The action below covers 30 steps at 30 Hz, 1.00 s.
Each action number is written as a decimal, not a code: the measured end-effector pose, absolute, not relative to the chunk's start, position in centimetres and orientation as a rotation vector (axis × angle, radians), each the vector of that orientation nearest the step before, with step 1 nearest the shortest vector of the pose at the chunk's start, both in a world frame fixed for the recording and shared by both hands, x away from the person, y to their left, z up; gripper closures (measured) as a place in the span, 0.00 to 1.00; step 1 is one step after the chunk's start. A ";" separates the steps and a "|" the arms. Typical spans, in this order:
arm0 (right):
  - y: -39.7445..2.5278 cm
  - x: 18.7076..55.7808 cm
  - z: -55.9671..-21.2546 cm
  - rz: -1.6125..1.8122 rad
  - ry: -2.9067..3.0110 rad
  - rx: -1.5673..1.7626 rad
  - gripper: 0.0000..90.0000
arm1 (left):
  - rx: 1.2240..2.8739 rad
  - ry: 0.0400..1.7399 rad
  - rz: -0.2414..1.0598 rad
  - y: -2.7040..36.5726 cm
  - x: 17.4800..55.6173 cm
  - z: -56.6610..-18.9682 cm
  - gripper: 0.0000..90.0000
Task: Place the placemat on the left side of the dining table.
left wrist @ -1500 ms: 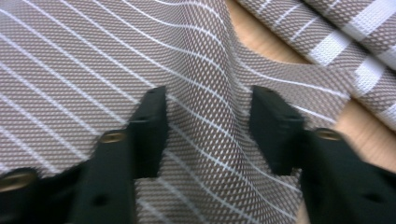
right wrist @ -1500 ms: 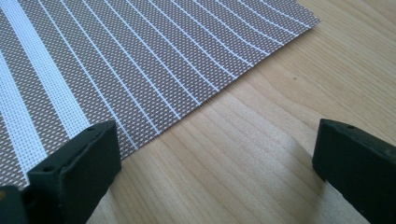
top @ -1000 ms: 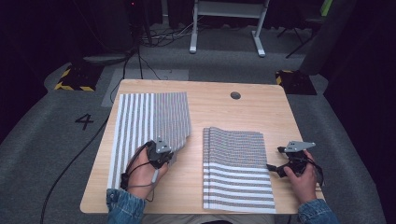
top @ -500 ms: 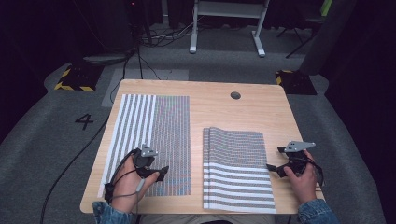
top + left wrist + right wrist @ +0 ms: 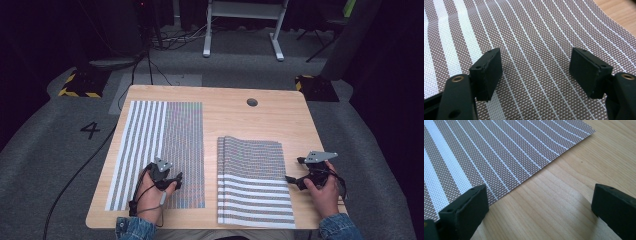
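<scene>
A: Flat striped mat (image 5: 162, 152) lies spread on the desk (image 5: 240, 120), to the left of the folded mat (image 5: 254, 182), a strip of bare wood between them. Woven mesh, thin. I judge it light, floppy and a bit slick on the wood; no damage risk.

B: Where to take hold?

A: At an edge or corner, best the near edge, so one jaw can slide under. From the middle the weave would only bunch.

B: Tongs?

A: Left tongs (image 5: 172, 179) over the near part of the flat mat, left of the folded mat; the left gripper view has the jaws spread wide with nothing between them, mesh (image 5: 534, 50) below. Right tongs (image 5: 300, 181) just off the folded mat's right edge, also spread wide and empty; the right gripper view shows bare wood (image 5: 564, 195) between the jaws and the mat's edge (image 5: 499, 157) on the left.

B: Change against the earlier frames?

A: A second back, the flat mat's right side was lifted by the left tongs. Now it is laid out full and flat, tongs let go. Right hand (image 5: 322, 192) and folded mat unchanged.
</scene>
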State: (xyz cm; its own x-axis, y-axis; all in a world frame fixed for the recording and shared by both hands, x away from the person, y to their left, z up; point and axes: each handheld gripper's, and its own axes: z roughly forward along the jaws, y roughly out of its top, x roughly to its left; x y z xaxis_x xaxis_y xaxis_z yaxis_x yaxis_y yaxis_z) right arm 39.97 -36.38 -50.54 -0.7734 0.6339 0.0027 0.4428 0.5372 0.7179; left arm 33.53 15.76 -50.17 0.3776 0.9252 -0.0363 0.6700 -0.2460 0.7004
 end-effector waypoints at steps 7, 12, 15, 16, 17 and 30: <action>-36.4 40.0 -50.5 1.067 2.514 0.896 0.01 | 2.013 1.353 0.507 16.5 34.6 -50.2 0.30; -36.4 40.0 -50.5 1.067 2.515 0.897 0.01 | 2.011 1.352 0.507 17.4 35.7 -50.1 0.32; -36.4 40.0 -50.5 1.066 2.513 0.898 0.01 | 2.017 1.337 0.497 18.0 36.5 -50.1 0.32; -36.4 40.0 -50.5 1.067 2.513 0.898 0.01 | 2.020 1.335 0.494 18.3 36.8 -50.1 0.32; -36.4 40.0 -50.5 1.067 2.513 0.898 0.01 | 2.026 1.329 0.496 18.5 37.0 -50.1 0.32; -36.4 40.0 -50.5 1.067 2.513 0.898 0.01 | 2.011 1.345 0.496 19.4 38.6 -50.1 0.33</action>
State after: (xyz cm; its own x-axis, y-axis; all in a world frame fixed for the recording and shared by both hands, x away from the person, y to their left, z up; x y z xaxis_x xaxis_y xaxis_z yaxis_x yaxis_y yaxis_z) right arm 39.96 -36.38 -50.54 -0.7728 0.6347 -0.0031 0.4386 0.5376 0.7202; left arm 38.65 19.43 -50.11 0.3990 0.9157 -0.0475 0.6656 -0.2536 0.7019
